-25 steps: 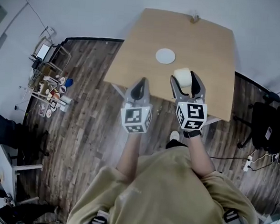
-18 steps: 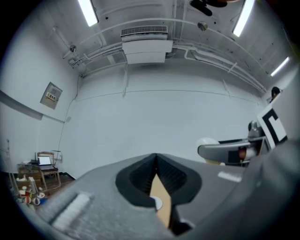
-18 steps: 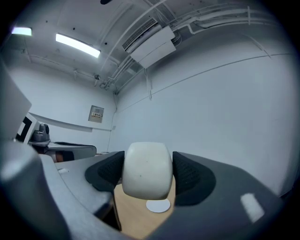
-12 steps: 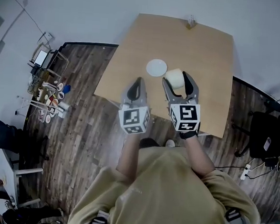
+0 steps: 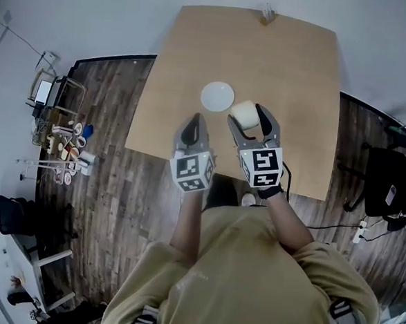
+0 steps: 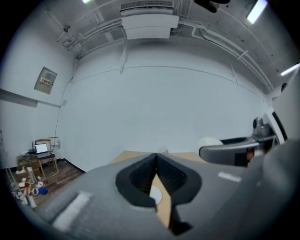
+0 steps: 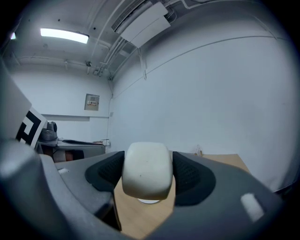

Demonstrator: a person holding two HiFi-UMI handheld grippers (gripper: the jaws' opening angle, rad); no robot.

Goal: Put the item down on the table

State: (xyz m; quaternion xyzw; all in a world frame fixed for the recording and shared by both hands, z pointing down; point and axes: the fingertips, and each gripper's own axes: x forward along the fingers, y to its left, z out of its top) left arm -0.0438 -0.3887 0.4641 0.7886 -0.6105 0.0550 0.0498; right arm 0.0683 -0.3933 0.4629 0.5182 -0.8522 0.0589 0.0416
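Observation:
My right gripper (image 5: 249, 119) is shut on a cream-white rounded cup (image 5: 244, 114), held above the near half of the wooden table (image 5: 292, 74). In the right gripper view the cup (image 7: 146, 171) fills the gap between the two dark pads, with the gripper (image 7: 147, 173) clamped on its sides. A small white plate (image 5: 217, 96) lies on the table just left of the cup. My left gripper (image 5: 191, 129) hovers at the table's near left edge with its jaws shut and nothing between them. In the left gripper view that gripper (image 6: 156, 173) points over the table, the plate (image 6: 154, 196) showing below its tips.
A small object (image 5: 266, 15) stands at the table's far edge by the white wall. Left of the table, on the wood floor, is a cluttered rack (image 5: 60, 123) with a laptop. A black chair (image 5: 385, 181) and cables are at the right.
Both grippers have moved forward over the table, the right one carrying the cup closer to the plate. The table now sits lower and nearer in the head view.

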